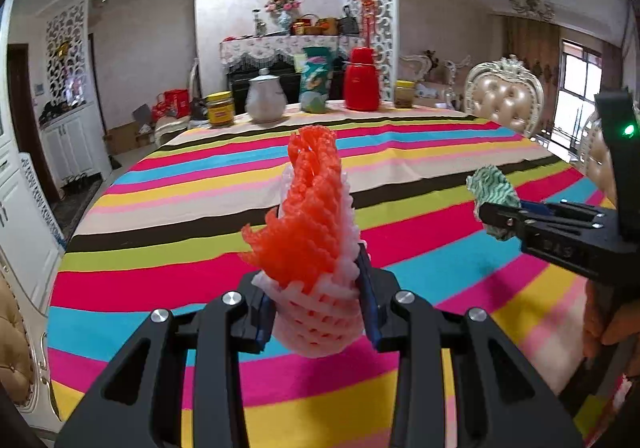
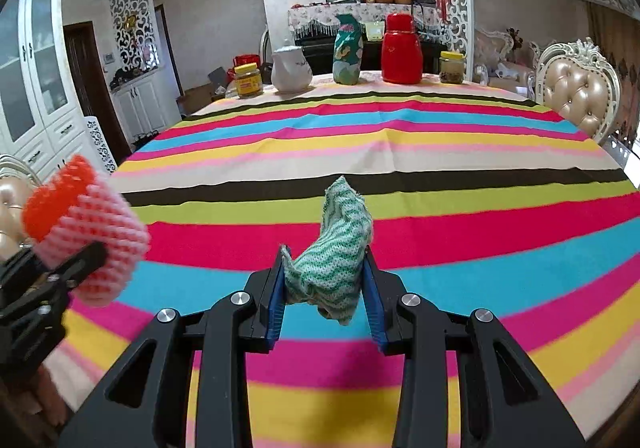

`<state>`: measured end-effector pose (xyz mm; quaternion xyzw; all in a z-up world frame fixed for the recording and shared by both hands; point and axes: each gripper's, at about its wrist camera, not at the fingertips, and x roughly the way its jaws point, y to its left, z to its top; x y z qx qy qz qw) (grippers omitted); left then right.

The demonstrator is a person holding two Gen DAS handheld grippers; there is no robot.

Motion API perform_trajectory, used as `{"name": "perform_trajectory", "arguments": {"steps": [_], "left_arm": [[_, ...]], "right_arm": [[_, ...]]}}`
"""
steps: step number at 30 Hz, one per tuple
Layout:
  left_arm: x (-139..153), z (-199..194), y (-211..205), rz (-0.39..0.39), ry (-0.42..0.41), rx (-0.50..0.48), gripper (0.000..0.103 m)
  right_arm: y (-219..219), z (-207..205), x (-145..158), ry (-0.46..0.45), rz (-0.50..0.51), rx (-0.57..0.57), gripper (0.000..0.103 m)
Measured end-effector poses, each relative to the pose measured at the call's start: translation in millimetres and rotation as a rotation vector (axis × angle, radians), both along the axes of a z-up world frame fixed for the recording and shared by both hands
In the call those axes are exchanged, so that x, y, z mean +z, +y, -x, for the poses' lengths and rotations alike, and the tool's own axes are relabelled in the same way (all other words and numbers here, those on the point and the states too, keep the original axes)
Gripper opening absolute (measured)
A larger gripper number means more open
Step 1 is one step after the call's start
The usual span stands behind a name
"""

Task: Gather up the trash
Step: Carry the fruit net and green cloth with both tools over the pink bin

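My left gripper [image 1: 316,308] is shut on a bundle of foam fruit netting [image 1: 312,232], orange-red on top and white-pink below, held above the striped tablecloth [image 1: 200,184]. The same netting [image 2: 88,236] shows at the left edge of the right wrist view. My right gripper [image 2: 326,296] is shut on a crumpled green-and-white cloth rag [image 2: 336,252], also held above the table. In the left wrist view the right gripper [image 1: 500,222] and its rag [image 1: 494,188] are at the right.
At the table's far edge stand a yellow-lidded jar [image 2: 248,79], a white jug [image 2: 291,70], a green bag [image 2: 348,50], a red thermos [image 2: 401,48] and another jar [image 2: 452,66]. A padded chair [image 2: 576,92] is at the right, cabinets [image 2: 36,88] at the left.
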<state>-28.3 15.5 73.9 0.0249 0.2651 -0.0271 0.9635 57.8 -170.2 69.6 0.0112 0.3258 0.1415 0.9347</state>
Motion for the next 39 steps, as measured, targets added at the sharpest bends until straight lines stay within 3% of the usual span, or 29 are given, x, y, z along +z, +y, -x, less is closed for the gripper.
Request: {"name": "perform_trajectory", "arguments": {"steps": [16,39], "left_arm": [[2,56,-96,0.02,-0.012,-0.227,0.035],[-10,136,-265,0.001,0.028,-0.644,0.035]], "right_arm": [[-98,133,24,-0.1,0.005,-0.018,0.036],[-240,300,19,-0.155,0.071,-0.273,0.036]]}}
